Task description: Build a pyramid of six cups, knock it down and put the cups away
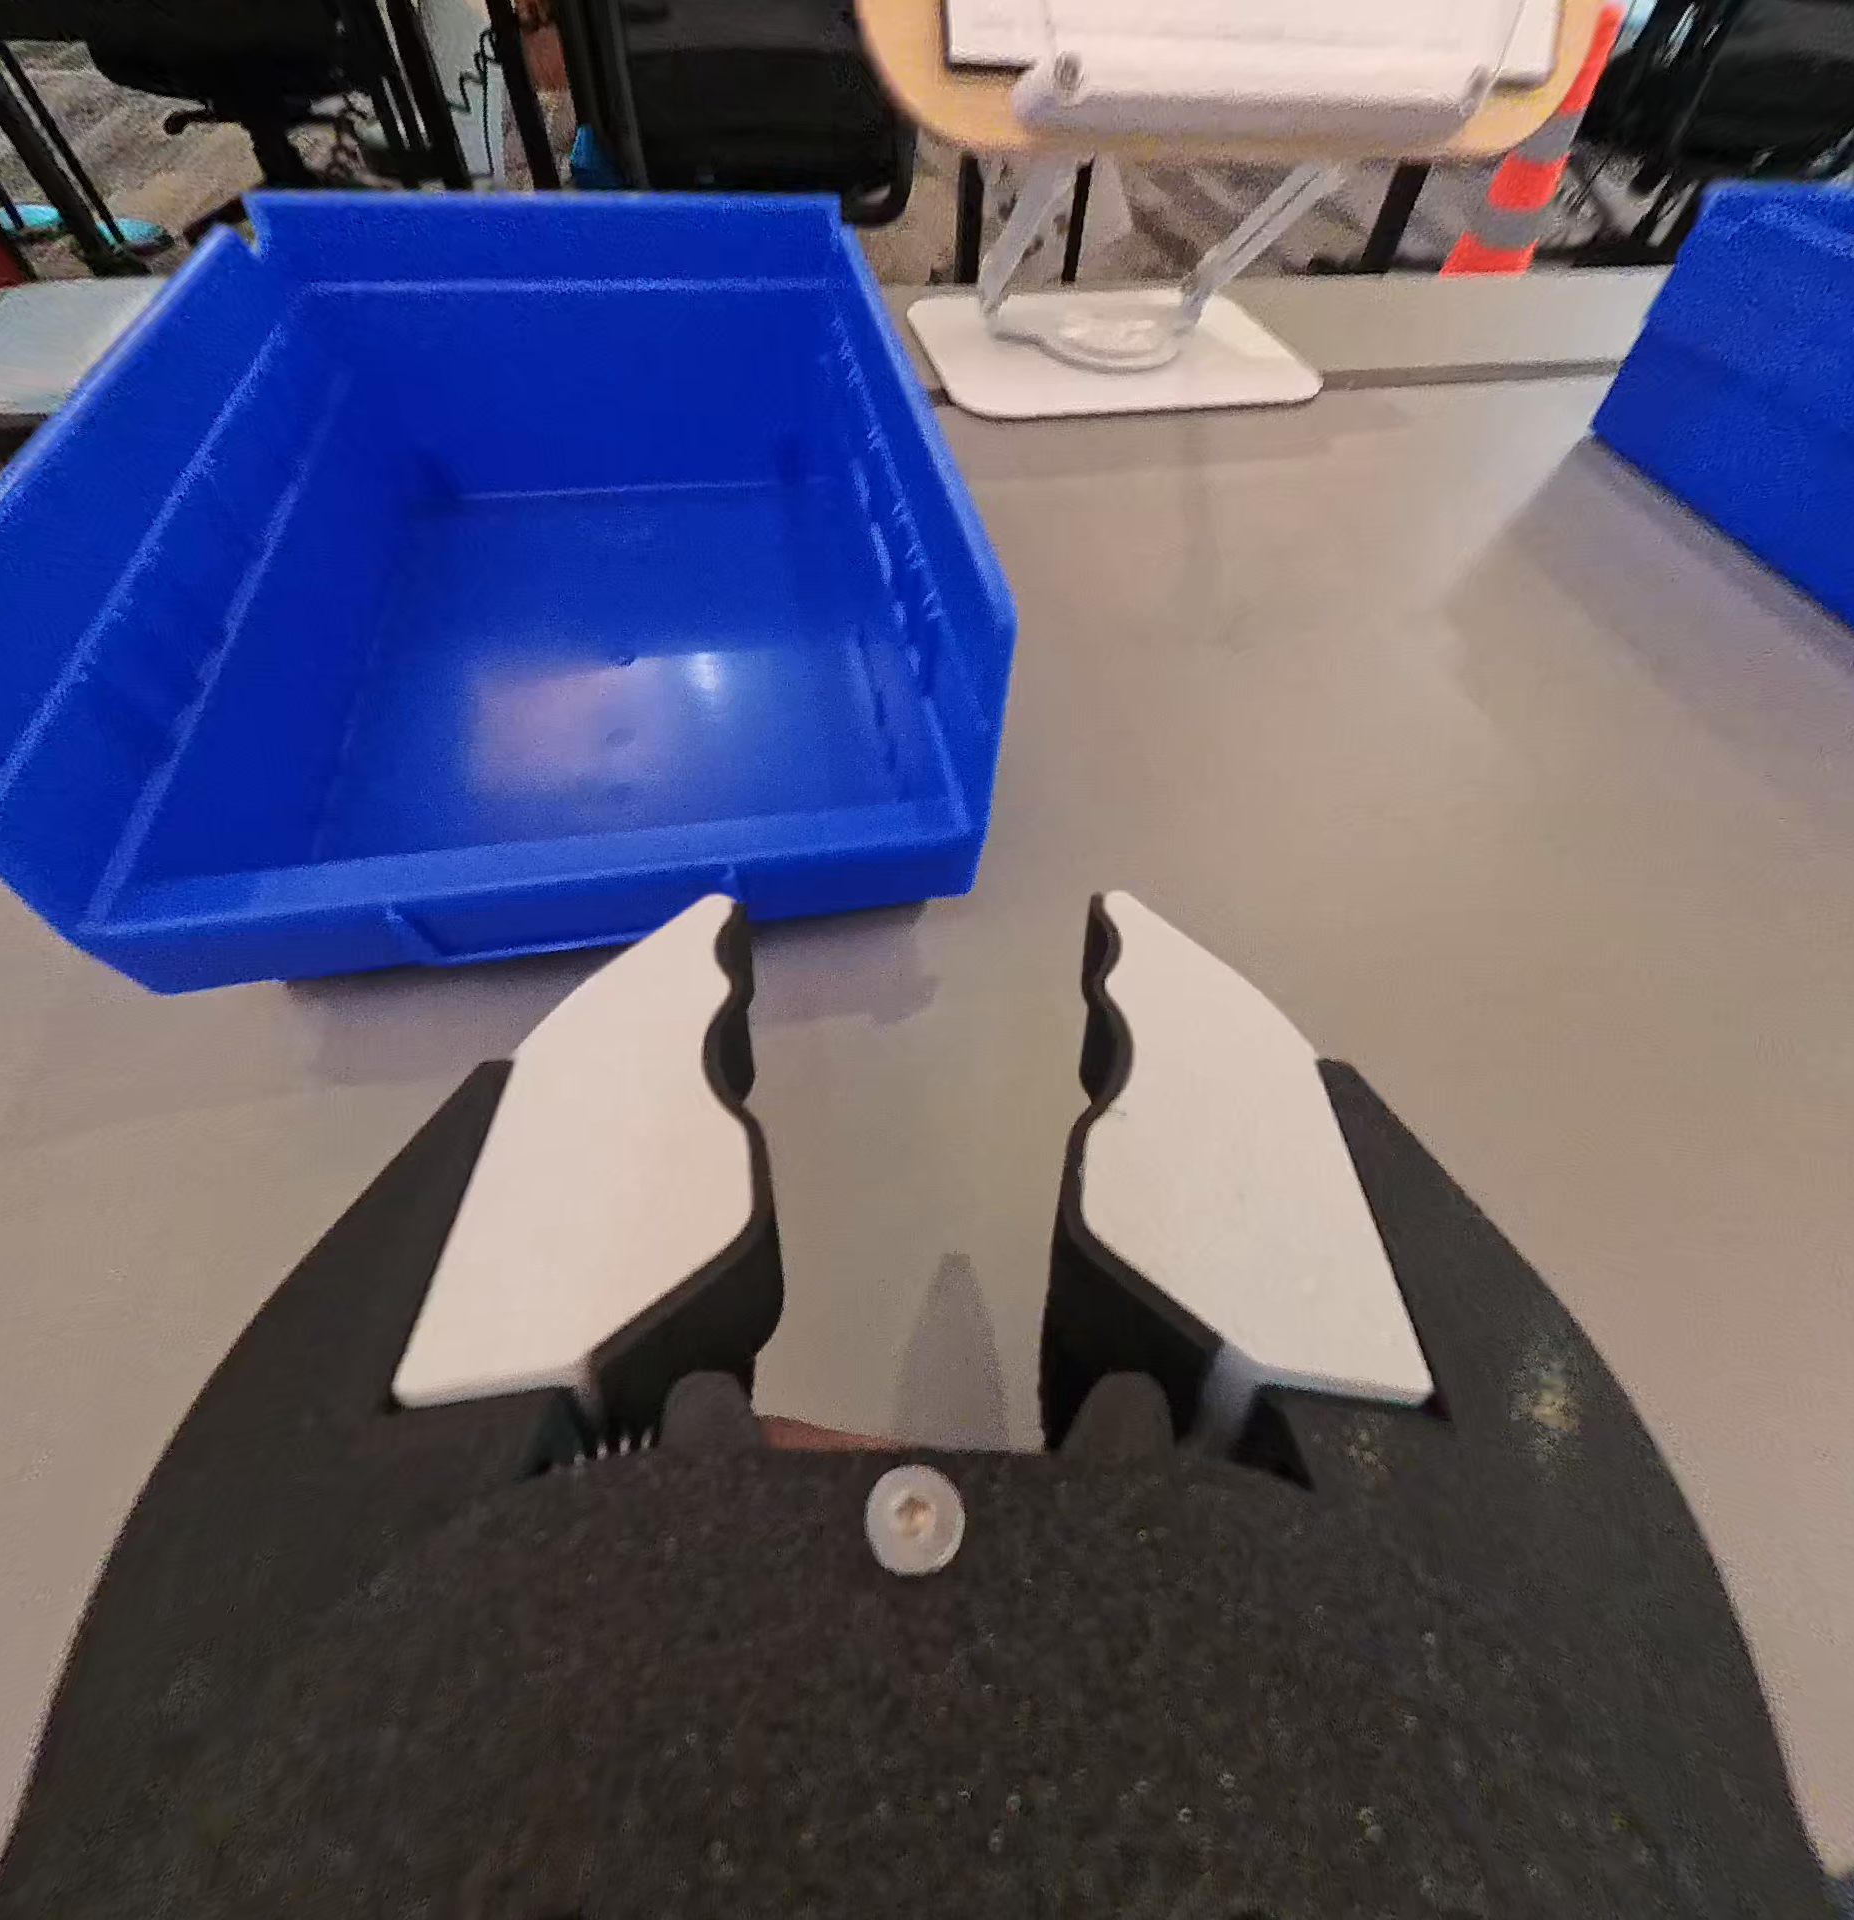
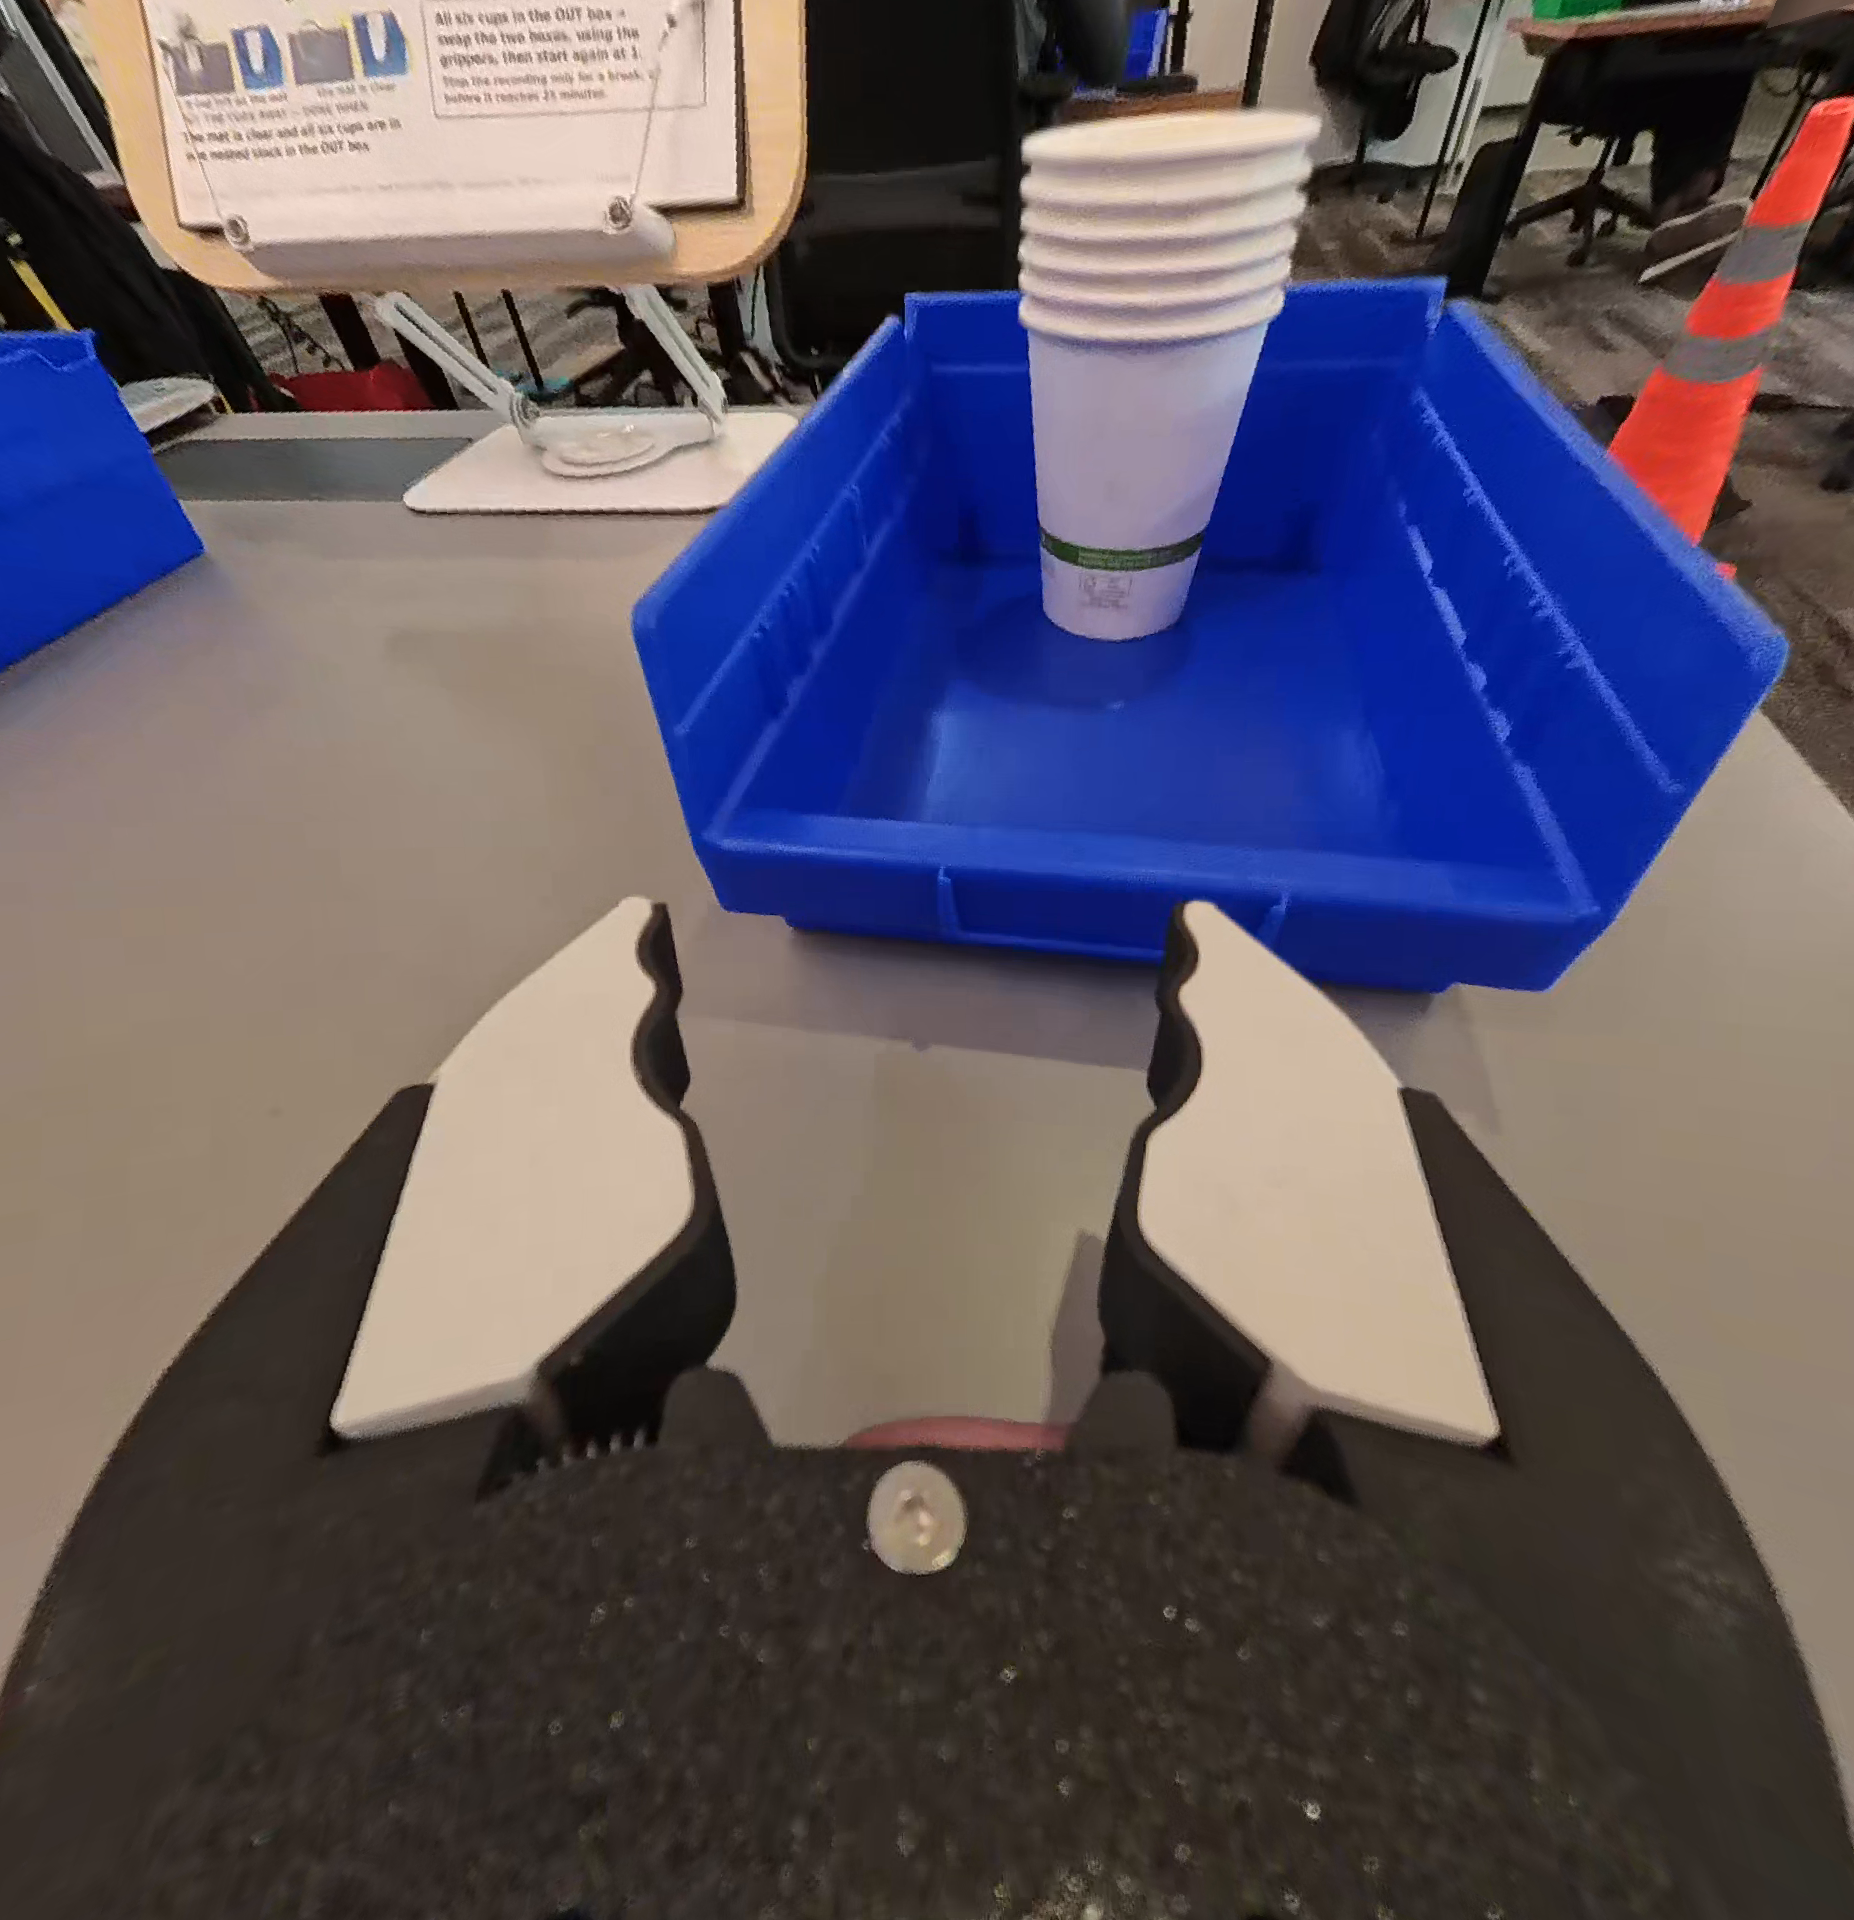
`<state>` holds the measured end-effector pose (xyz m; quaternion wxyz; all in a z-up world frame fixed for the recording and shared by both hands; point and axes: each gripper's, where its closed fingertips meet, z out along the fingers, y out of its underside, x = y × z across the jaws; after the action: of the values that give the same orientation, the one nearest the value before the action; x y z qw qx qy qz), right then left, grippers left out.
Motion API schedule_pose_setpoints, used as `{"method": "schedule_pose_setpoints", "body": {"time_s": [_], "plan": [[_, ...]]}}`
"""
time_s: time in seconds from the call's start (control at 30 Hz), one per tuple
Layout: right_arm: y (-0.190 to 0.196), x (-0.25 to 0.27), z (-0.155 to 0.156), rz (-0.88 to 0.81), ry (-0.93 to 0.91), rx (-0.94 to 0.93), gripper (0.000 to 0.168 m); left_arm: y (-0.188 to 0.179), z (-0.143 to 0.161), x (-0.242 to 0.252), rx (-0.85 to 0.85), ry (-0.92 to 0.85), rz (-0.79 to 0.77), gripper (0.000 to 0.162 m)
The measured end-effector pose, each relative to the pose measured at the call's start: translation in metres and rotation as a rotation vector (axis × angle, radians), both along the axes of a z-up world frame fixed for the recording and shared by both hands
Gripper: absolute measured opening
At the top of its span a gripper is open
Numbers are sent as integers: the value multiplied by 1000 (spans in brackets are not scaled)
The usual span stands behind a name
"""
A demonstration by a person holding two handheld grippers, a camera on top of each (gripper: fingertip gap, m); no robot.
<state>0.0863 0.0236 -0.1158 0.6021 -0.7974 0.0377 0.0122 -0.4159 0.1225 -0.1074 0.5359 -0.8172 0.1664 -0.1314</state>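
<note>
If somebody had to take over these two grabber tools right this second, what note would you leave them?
Left gripper: open, holding nothing, over the grey table in front of an empty blue bin.
Right gripper: open, holding nothing, facing the other blue bin.
Cups: the stack of white cups stands upright, nested, at the back of that bin.
Done: no cup stands on the table; I cannot tell whether a pyramid was built before.
Left, if starting: lift the cups out, build the pyramid, knock it down, put the cups away.
</note>
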Motion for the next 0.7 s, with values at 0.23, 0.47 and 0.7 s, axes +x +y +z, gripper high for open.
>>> {"method": "schedule_pose_setpoints", "body": {"time_s": [0.23,0.47,0.7], "plan": [[1,-4,1,-8,-97,10,87,9,-11,-20,-26,7,36,61],[2,-3,4,-1,-78,28,87,13,-15,-13,-21,22,18,61],[1,4,1,-16,-55,17,87,15,-22,-16,-54,27,32,62]]}}
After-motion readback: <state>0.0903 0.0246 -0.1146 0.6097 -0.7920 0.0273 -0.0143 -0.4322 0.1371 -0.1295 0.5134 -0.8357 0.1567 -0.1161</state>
